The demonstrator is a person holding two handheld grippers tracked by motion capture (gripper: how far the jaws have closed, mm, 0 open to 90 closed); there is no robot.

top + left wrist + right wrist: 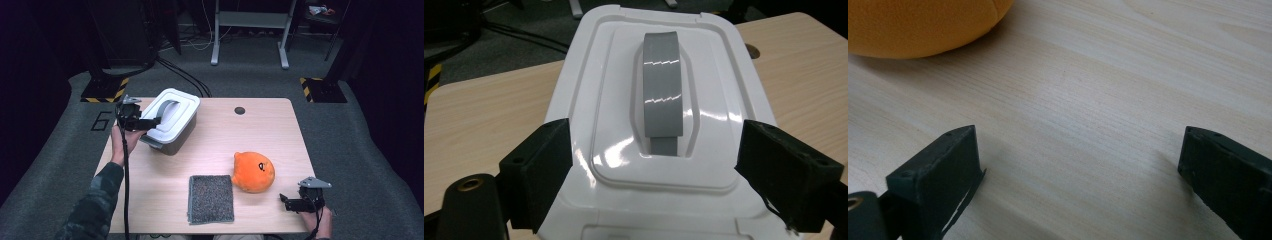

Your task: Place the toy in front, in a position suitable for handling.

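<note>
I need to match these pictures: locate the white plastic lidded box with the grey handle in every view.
High view: white plastic lidded box, upper left of table.
Left gripper view: white plastic lidded box, centre, between the jaws.
Right gripper view: not in it.
Shared landmark: light wooden table.

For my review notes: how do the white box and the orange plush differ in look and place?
The white box is hard, glossy and boxy, with a grey handle on its lid; the orange plush is soft and rounded. The box sits at the table's far left, by the open left gripper; the plush sits near right, close to the open right gripper. Both rest on the table, gripped by neither.
</note>
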